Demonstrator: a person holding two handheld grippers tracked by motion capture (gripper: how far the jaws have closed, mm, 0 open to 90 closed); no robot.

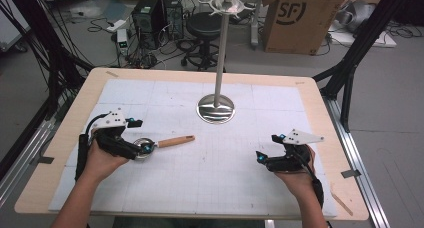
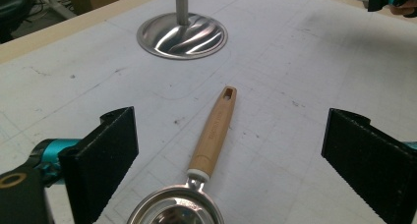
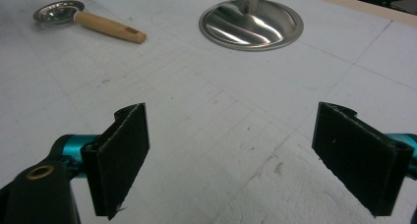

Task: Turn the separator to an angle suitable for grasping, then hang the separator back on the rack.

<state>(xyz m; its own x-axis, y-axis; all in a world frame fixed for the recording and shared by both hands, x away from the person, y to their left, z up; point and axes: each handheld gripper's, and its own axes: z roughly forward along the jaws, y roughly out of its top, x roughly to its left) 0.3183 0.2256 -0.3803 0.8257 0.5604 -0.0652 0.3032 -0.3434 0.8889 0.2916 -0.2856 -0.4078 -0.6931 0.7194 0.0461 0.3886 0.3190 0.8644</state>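
Jaws of both grippers wide open, empty, one strainer (image 2: pixel 196 184), one stand (image 1: pixel 216 108)

Left gripper (image 2: pixel 228 150) is hanging wide open over the strainer (image 2: pixel 206 150) (wooden handle pointing away, metal bowl cut off at bottom edge), pads touching nothing. Stand base (image 2: pixel 182 36) is sitting farther off on the white mat (image 2: pixel 295 76).

left gripper (image 1: pixel 140 136): black, teal joints, grey plate | right gripper (image 1: pixel 267 147): same, black cable
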